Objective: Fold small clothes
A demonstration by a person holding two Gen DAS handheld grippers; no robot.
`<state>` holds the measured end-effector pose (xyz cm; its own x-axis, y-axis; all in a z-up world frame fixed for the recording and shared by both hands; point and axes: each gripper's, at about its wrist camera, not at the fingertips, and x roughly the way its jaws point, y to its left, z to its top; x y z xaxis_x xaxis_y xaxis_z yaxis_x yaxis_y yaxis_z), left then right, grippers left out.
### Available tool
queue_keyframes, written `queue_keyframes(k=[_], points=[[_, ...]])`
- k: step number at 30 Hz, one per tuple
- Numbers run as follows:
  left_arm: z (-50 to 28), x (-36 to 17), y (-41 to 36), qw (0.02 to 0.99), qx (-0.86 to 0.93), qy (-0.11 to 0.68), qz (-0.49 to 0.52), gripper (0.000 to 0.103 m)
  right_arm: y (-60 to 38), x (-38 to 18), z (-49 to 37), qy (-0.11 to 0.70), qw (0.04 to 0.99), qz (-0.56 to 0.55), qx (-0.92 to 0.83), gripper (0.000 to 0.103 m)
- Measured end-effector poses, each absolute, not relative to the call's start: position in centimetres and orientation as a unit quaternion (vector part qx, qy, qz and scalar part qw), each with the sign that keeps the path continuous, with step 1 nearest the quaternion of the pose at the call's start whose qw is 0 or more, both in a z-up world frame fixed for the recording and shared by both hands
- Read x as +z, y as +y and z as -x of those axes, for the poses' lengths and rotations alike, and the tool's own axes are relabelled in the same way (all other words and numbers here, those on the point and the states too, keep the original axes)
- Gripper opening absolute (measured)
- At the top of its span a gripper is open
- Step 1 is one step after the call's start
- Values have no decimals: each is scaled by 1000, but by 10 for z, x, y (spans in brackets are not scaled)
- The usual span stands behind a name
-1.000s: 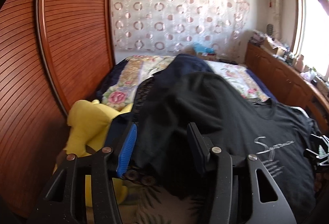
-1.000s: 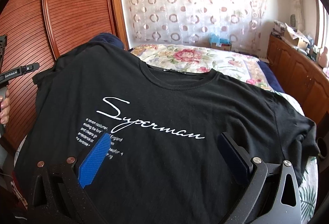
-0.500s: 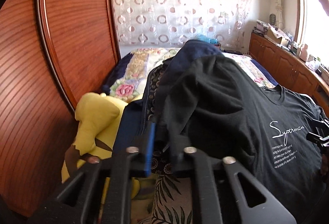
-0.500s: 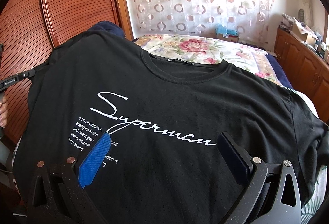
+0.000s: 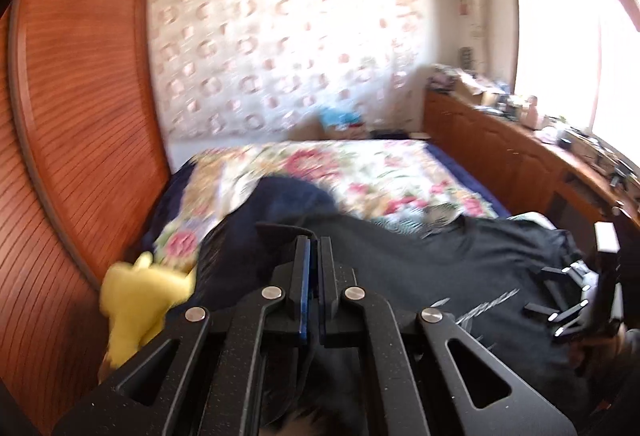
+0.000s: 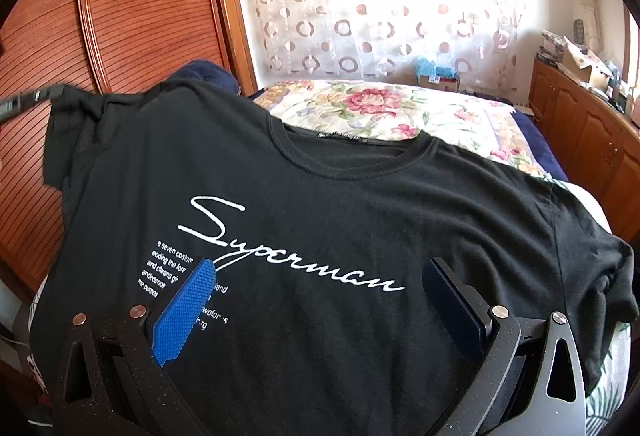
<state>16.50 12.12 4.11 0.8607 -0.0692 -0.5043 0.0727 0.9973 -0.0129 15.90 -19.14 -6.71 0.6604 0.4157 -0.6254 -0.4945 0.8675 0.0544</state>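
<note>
A black T-shirt with white "Superman" lettering lies spread face up on the bed. My right gripper hovers low over its chest print; it is open, with the blue pads wide apart and nothing pinched. My left gripper is shut on the black T-shirt, with a fold of the left sleeve squeezed between its pads. In the right wrist view the left gripper shows at the far left edge, holding that sleeve up off the bed. The left wrist view is blurred by motion.
A yellow plush toy lies by the wooden wardrobe door on the left. A dark blue garment lies under the shirt. The floral bedspread stretches behind it. Cluttered wooden cabinets line the right wall.
My left gripper closed on the shirt's left sleeve, then rose and swung, lifting the sleeve. The right gripper stayed open over the print.
</note>
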Motion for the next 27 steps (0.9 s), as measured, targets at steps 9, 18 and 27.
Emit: queue_keyframes(k=[9, 18, 27], points=[[-218, 54, 54, 945, -126, 302, -25, 6, -197, -63, -152, 307, 920, 50, 236, 103], [-202, 37, 70, 947, -92, 305, -33, 55, -192, -79, -153, 323, 918, 45, 225, 103], [-192, -8, 87, 938, -62, 341, -27, 78, -180, -82, -162, 332, 913, 53, 231, 103]])
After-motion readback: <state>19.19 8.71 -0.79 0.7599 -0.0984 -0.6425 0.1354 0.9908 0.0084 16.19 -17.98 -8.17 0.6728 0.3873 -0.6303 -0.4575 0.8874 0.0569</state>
